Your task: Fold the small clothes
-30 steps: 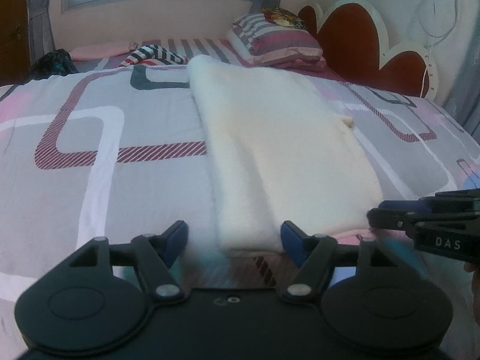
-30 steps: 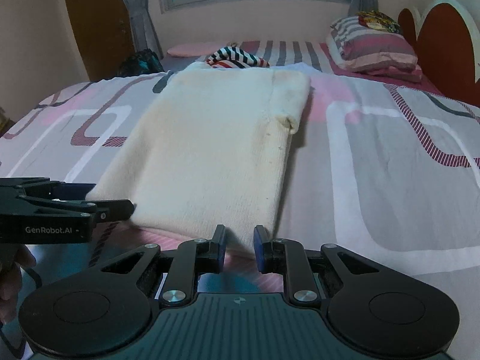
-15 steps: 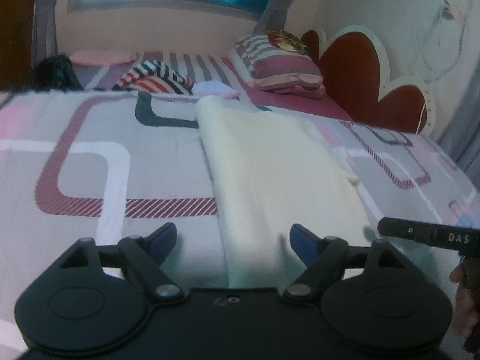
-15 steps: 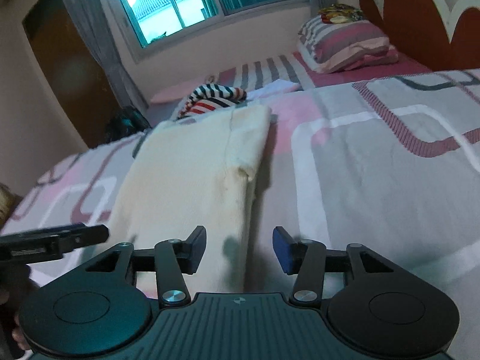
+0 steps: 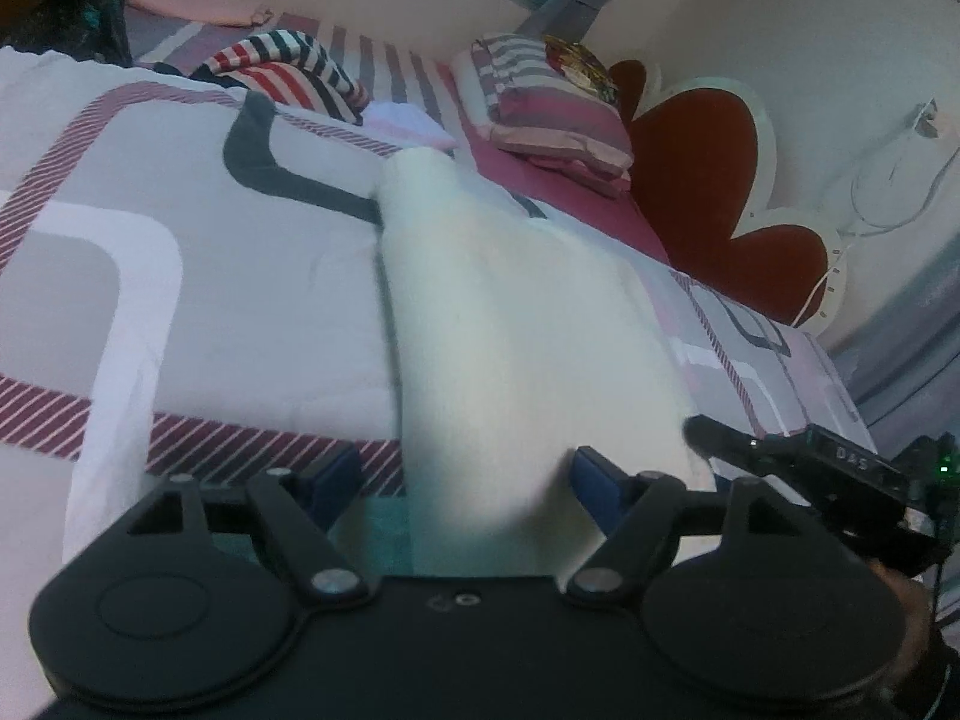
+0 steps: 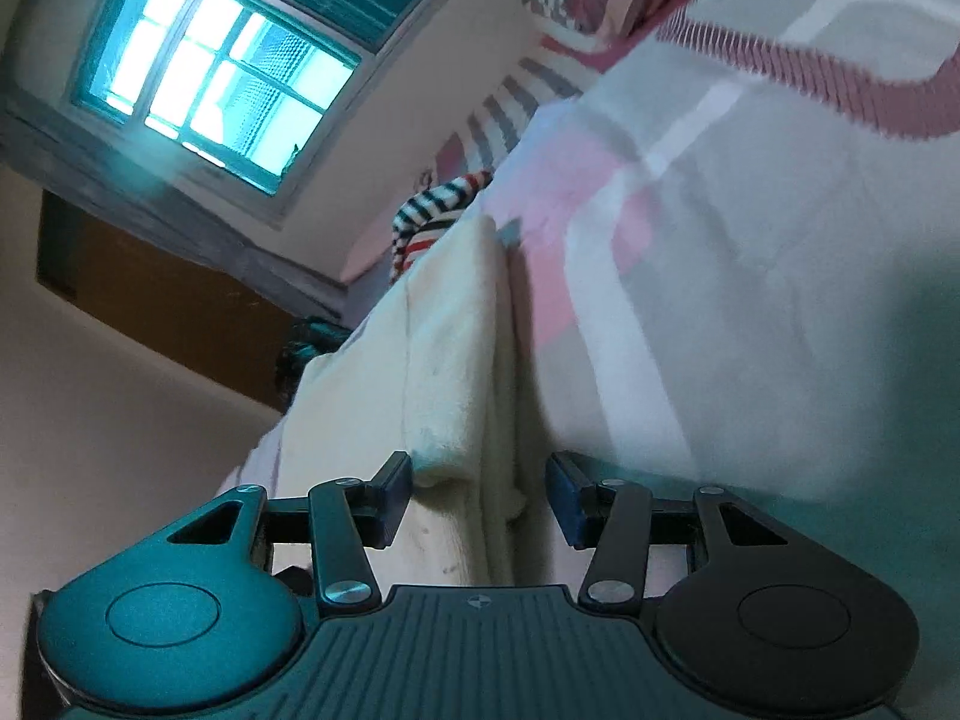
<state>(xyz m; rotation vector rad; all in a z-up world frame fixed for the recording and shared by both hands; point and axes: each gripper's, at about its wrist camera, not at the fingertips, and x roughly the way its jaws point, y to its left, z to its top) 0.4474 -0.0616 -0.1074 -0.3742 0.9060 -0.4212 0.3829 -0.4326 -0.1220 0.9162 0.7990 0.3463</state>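
A cream folded garment lies lengthwise on the patterned bedspread. My left gripper is at its near end, and its jaws are closing. The cloth's near left corner lies between them, and the left pad stands apart from the cloth. My right gripper shows at the garment's near right edge. In the right wrist view, rolled far over, the right gripper is open. The garment has its folded side edge between the blue pads, with a gap on the right.
A striped red, white and dark garment and a pink cloth lie at the far end of the bed. Striped pillows lean by the red headboard. A window is in the far wall.
The right gripper opened from nearly shut at the garment's near hem and rolled over onto its side edge. The left gripper shifted and tilted, staying wide at the near left corner.
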